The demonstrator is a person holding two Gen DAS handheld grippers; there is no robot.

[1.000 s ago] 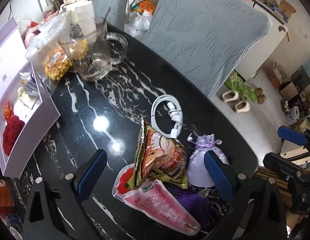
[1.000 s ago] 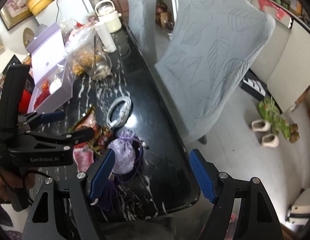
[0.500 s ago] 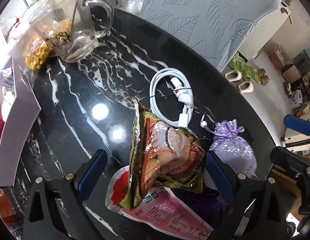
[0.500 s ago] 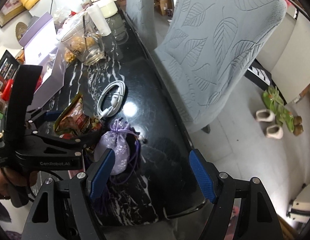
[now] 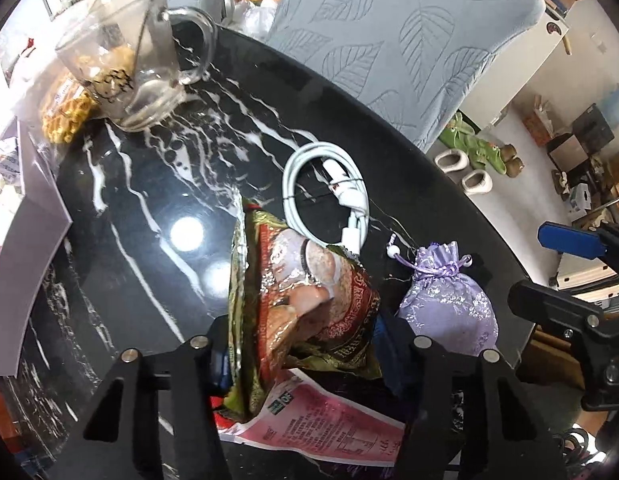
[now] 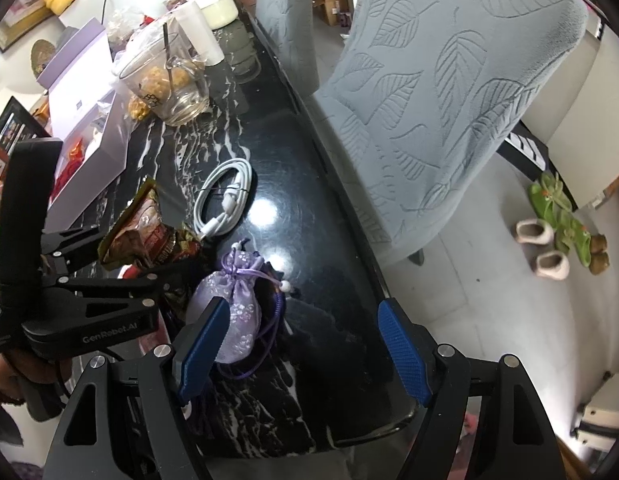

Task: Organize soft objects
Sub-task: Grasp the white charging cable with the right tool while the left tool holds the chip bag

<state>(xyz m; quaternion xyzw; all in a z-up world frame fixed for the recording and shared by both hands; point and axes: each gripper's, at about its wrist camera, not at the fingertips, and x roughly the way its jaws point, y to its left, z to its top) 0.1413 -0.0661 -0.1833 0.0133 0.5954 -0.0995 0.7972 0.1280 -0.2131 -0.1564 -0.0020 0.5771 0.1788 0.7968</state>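
A crinkled red and gold snack bag point(image 5: 305, 300) lies on the black marble table point(image 5: 157, 184), partly over a pink pouch point(image 5: 333, 432). My left gripper point(image 5: 305, 356) has closed around the snack bag's near end; it also shows in the right wrist view point(image 6: 149, 236). A lilac drawstring pouch point(image 5: 449, 308) lies just right of it. My right gripper point(image 6: 301, 348) is open and empty, its left finger beside the lilac pouch point(image 6: 233, 304). A coiled white cable point(image 5: 329, 196) lies beyond the bag.
A glass mug point(image 5: 125, 68) with snacks stands at the back left. An open white box point(image 5: 25, 264) sits along the left. A grey leaf-patterned chair point(image 6: 449, 92) stands close at the table's right edge. Slippers point(image 6: 549, 240) lie on the floor.
My left gripper has moved forward and closed from wide open onto the snack bag. My right gripper has come slightly closer to the lilac pouch, still open.
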